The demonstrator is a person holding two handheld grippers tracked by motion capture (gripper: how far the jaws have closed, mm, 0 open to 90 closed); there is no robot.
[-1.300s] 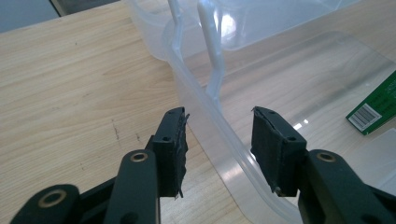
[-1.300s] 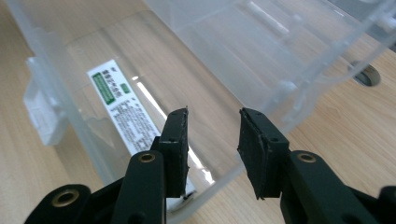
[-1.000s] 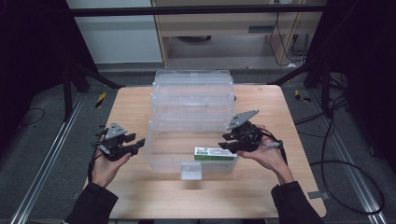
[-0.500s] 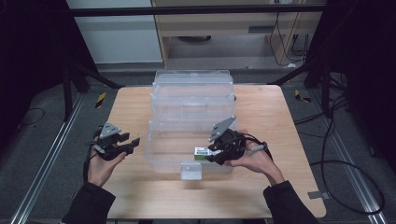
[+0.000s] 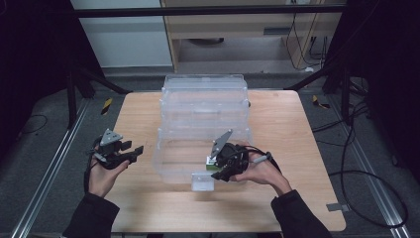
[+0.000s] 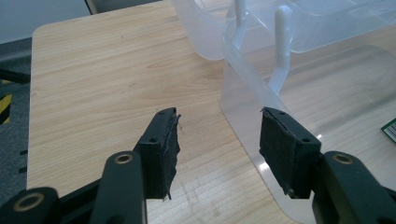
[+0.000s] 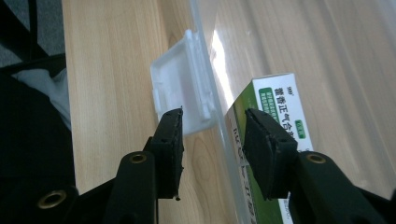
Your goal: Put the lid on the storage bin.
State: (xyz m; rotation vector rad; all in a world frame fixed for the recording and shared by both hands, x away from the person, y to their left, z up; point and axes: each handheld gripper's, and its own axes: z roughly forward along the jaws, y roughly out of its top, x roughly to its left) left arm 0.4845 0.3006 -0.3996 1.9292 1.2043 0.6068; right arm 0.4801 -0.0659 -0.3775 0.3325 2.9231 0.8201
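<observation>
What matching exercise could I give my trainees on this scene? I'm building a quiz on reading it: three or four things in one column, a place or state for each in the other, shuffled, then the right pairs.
Things:
1. left tool
2. right tool
3. green and white box
4. white latch

Places or states:
A. inside the clear bin, at its front wall
B. jaws open astride the bin's front wall, by the latch
C. on the outside of the bin's front wall
D. open over bare table, left of the bin

Pairs: 1-D, 2-B, 3-A, 4-C
</observation>
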